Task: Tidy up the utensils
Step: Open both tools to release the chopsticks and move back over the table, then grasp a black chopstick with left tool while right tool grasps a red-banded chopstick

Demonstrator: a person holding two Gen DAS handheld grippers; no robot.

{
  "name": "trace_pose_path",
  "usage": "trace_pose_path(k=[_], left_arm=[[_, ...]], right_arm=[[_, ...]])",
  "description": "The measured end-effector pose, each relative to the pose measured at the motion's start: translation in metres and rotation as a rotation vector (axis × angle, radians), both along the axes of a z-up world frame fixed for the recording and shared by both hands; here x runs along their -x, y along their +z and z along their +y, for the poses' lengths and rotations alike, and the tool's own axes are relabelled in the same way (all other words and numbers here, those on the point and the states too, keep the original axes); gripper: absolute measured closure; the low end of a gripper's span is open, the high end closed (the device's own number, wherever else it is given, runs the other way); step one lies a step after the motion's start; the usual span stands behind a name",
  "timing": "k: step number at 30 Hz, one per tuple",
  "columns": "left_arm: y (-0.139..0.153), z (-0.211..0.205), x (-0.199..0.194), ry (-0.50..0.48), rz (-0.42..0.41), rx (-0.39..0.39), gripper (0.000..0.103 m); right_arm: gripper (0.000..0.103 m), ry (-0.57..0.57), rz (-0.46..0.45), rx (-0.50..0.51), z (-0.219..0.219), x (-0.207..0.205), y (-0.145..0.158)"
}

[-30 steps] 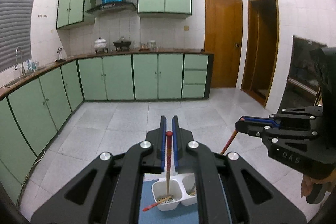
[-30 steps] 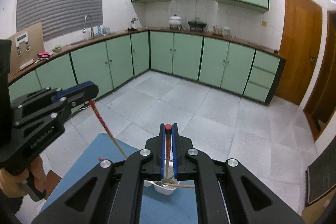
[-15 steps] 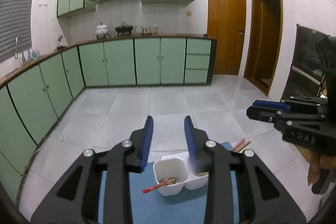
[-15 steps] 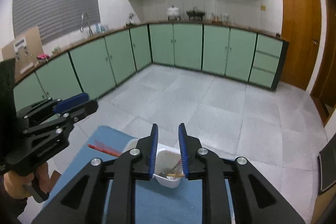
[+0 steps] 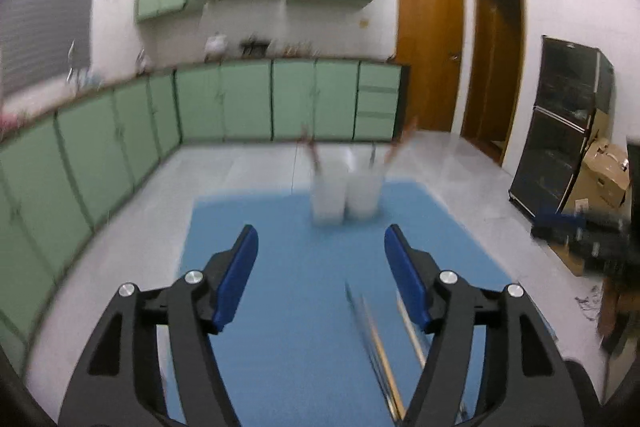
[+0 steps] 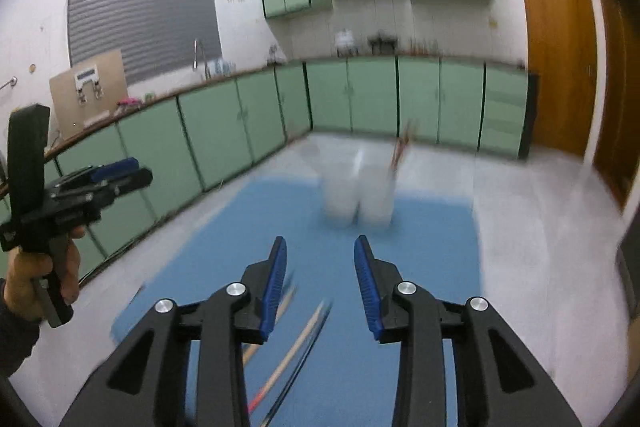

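Blurring smears both views, so the white holder [image 5: 346,193] ahead of the left gripper [image 5: 321,267] shows only hazy reddish sticks poking up. Both the left gripper and the right gripper [image 6: 320,269] have their jaws opening, nothing between them. Loose chopsticks [image 6: 298,339] lie on the blue mat [image 6: 432,255] just below the fingers, their lower ends cut off.

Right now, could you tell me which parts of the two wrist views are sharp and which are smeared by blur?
Left wrist view: the left gripper, jaws opening and empty, is crisp; the white holder, the chopsticks on the blue mat and the cabinets are streaked. Right wrist view: the right gripper, also opening and empty, is sharp; holder and chopsticks smear; fisheye bends the counter line.
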State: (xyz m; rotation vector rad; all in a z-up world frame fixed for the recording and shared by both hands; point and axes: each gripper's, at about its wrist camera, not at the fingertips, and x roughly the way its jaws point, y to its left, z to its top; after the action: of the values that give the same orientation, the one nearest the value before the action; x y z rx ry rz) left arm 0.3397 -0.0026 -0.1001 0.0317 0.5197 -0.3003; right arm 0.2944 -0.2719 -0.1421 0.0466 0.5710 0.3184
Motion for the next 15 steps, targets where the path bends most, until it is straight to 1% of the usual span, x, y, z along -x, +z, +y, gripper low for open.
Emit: trace_pose_path(k=[2,3,4,5,7,9,11,15], left_arm=[[-0.031,-0.001,0.029,-0.002,0.021,-0.034,0.039],[-0.053,-0.004,0.048,0.002,0.030,-0.060,0.039],[-0.066,-0.005,0.055,0.001,0.055,-0.070,0.039],[-0.086,-0.007,0.063,-0.009,0.109,-0.073,0.039],[-0.109,-0.007,0.071,-0.007,0.167,-0.072,0.039],[-0.119,-0.005,0.073,-0.005,0.190,-0.071,0.039],[-0.124,-0.004,0.075,0.006,0.180,-0.096,0.040],[-0.124,0.012,0.065,0.039,0.191,-0.065,0.042]], right_arm=[[0.068,-0.013,0.045,0.019,0.013,0.033,-0.040],[0.068,-0.018,0.064,0.026,0.018,0.044,-0.053],[0.068,-0.030,0.084,0.027,0.022,0.056,-0.068],[0.068,-0.036,0.112,0.014,0.026,0.065,-0.081],[0.068,-0.038,0.133,0.023,0.037,0.079,-0.095],[0.068,-0.023,0.146,0.020,0.045,0.087,-0.104],[0.068,0.001,0.150,0.020,0.054,0.089,-0.109],[0.070,0.057,0.142,0.051,0.079,0.084,-0.113]])
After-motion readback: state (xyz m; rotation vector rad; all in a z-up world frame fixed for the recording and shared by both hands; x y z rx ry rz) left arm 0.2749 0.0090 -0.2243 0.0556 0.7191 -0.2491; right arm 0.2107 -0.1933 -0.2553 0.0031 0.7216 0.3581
